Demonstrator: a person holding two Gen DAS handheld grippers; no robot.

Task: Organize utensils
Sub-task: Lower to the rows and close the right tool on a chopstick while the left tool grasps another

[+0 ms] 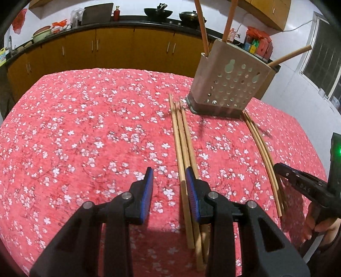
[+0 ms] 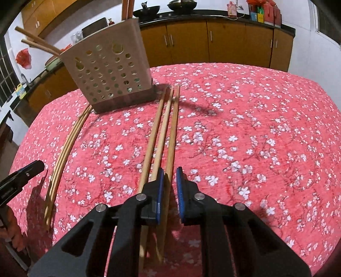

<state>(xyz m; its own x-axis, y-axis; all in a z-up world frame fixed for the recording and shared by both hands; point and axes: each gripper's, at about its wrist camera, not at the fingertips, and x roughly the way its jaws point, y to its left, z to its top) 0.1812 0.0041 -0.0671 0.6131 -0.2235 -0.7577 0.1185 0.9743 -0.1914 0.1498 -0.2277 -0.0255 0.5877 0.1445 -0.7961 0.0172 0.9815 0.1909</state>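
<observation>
A perforated beige utensil holder (image 1: 228,83) stands at the table's far side with several wooden chopsticks (image 1: 202,27) sticking out of it; it also shows in the right wrist view (image 2: 108,70). Three thick wooden chopsticks (image 1: 183,144) lie side by side on the red floral tablecloth (image 1: 85,127). My left gripper (image 1: 169,183) is open, low over the cloth, its right finger touching those chopsticks. In the right wrist view my right gripper (image 2: 170,181) is open over three thick chopsticks (image 2: 164,132), the rightmost between its fingers. Thin pale chopsticks (image 1: 264,157) (image 2: 64,153) lie apart.
The other hand-held gripper shows at the right edge (image 1: 307,185) and at the left edge (image 2: 19,179). Yellow kitchen cabinets (image 1: 106,46) with woks (image 1: 158,13) on the black counter stand behind the table. A window (image 1: 324,64) is at the right.
</observation>
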